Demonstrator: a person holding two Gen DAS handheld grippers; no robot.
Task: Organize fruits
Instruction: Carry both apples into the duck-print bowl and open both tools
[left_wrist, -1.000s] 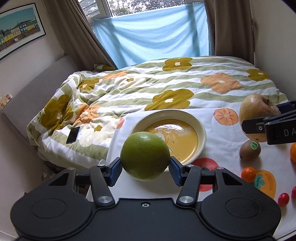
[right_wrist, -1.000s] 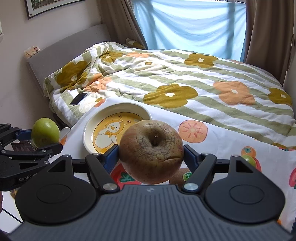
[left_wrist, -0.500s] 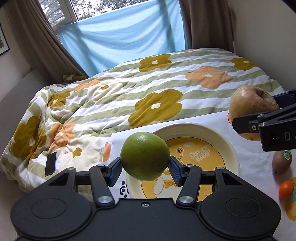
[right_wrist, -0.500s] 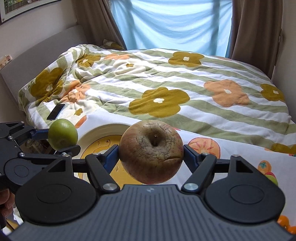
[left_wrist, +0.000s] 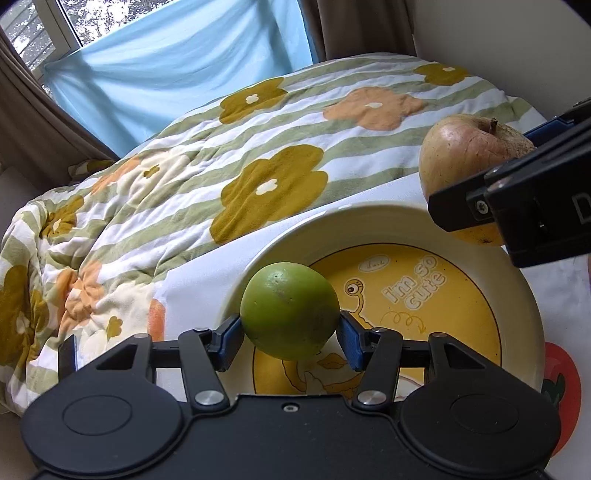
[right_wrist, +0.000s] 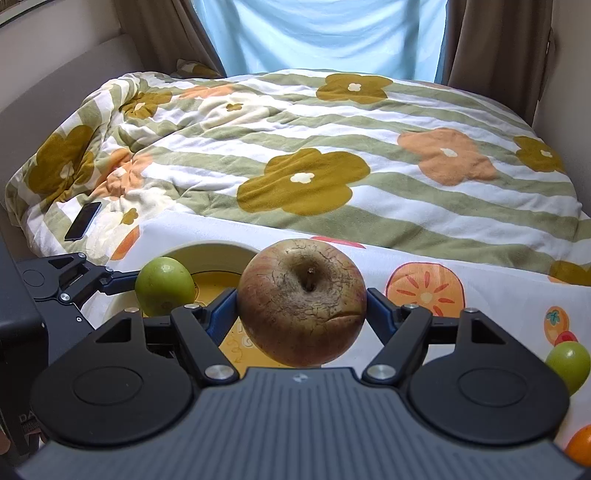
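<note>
My left gripper (left_wrist: 290, 334) is shut on a round green fruit (left_wrist: 290, 310), held just above the left part of a cream plate (left_wrist: 517, 295) with a yellow cartoon centre. My right gripper (right_wrist: 301, 312) is shut on a large brownish, wrinkled apple (right_wrist: 302, 301). In the left wrist view that apple (left_wrist: 469, 155) hangs over the plate's far right rim. From the right wrist camera the green fruit (right_wrist: 165, 280) and the left gripper's fingers (right_wrist: 118, 280) show at the left, over the plate (right_wrist: 218, 253).
The plate stands on a white cloth (right_wrist: 480, 291) printed with fruit. A small green fruit (right_wrist: 569, 362) and an orange one (right_wrist: 580, 446) lie at the right edge. Behind is a bed with a flowered quilt (right_wrist: 303, 155) and a phone (right_wrist: 83, 220) on it.
Both grippers have moved forward and down toward the plate with their fruits still held. The plate now looms large under the green fruit, and the apple has come over its rim.
</note>
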